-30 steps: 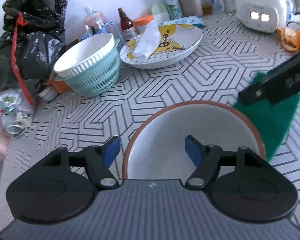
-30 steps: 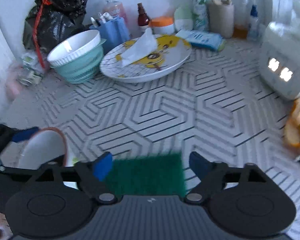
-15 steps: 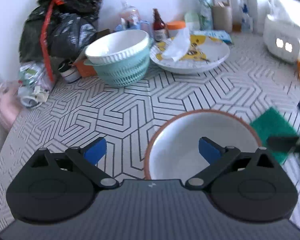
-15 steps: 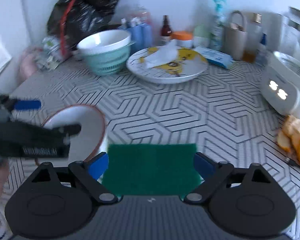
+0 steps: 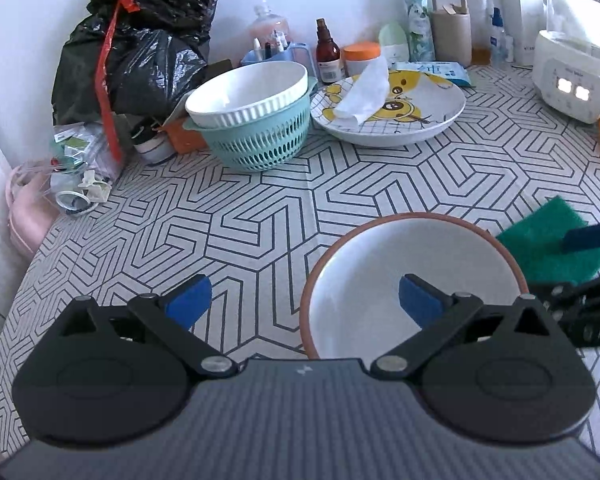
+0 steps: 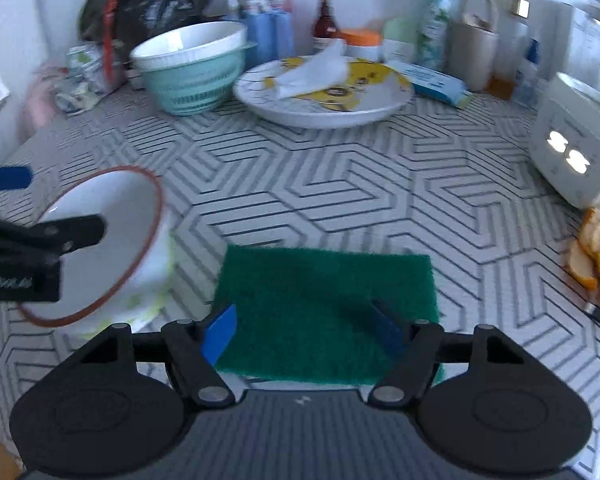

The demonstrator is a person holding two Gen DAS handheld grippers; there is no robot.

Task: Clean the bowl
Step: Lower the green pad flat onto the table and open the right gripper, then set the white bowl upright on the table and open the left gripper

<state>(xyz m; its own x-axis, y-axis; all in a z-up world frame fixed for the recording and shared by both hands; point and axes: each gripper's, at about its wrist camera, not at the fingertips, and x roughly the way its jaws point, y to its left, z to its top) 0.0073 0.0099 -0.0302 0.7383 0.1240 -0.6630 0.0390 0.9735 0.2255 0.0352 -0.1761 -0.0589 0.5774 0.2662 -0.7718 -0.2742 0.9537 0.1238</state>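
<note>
The left tool (image 5: 304, 300) is spread wide with nothing gripped; its right blue pad sits over the inside of the white bowl with the brown rim (image 5: 412, 276), while its left pad hangs over bare patterned table (image 5: 260, 216). So the bowl's left rim lies between the two pads, just ahead of the tool. In the right wrist view the bowl (image 6: 112, 232) looks tipped, its opening facing the right tool; whether the left tool touches it cannot be told.

The right tool (image 6: 302, 332) is also wide open and holds nothing. A green scouring pad (image 6: 324, 312) lies flat on the table directly in front of it, between and beneath the two fingers, with the bowl just to the tool's left.

Farther ahead of both tools stand a white ribbed bowl in a teal colander (image 5: 256, 136), a cartoon-print plate with a tissue on it (image 5: 392, 116), and a black rubbish bag (image 5: 140, 48). Orange peel (image 6: 596, 252) lies to the right tool's right, near a white appliance (image 6: 572, 160).
</note>
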